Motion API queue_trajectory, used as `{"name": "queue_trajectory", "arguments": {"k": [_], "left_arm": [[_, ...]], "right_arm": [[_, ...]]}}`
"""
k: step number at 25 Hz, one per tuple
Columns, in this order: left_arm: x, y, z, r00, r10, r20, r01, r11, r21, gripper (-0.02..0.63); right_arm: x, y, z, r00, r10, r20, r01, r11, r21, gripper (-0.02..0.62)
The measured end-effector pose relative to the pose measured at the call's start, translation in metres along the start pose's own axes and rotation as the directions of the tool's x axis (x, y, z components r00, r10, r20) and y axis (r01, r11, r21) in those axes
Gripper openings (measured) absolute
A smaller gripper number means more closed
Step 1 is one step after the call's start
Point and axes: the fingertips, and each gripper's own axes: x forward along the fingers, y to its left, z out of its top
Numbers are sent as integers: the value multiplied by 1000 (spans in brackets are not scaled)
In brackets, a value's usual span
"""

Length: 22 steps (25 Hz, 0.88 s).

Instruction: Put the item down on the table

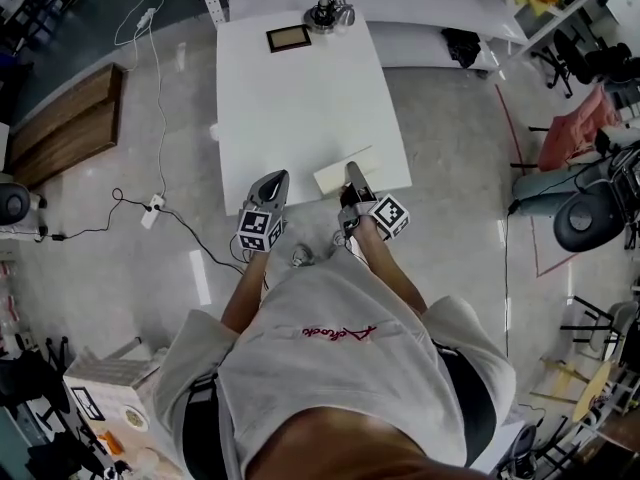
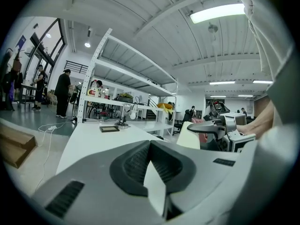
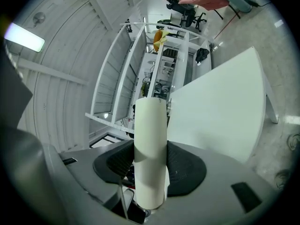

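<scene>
A long cream-white item (image 1: pixel 341 174) hangs over the near edge of the white table (image 1: pixel 300 98), and my right gripper (image 1: pixel 353 176) is shut on it. In the right gripper view the item (image 3: pixel 150 144) stands upright between the dark pads (image 3: pixel 185 165), which press on both of its sides. My left gripper (image 1: pixel 271 181) hovers just left of it at the same table edge, shut with nothing in it. In the left gripper view its pads (image 2: pixel 133 163) meet at the tips, and the right gripper (image 2: pixel 208 128) with the item (image 2: pixel 189 136) shows at the right.
A small dark picture frame (image 1: pixel 288 37) and a metal lamp base (image 1: pixel 328 15) stand at the table's far end. Wooden planks (image 1: pixel 65 123) and a cable with a power strip (image 1: pixel 152 211) lie on the floor to the left. Chairs (image 1: pixel 585 213) stand to the right.
</scene>
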Motion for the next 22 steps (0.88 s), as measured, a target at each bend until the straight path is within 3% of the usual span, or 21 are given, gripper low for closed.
{"name": "queue_trajectory", "arguments": {"k": [11,22], "left_arm": [[17,-13,0,997,76,3,-76,997,-25,19],[18,-25,-15,995,86,-43,-88,994,-60,19]], "right_arm": [[9,-14,23,998,-3,-70,4,1000,12,192],[-1,-33,23,993,-62,-105,65,997,29,192]]}}
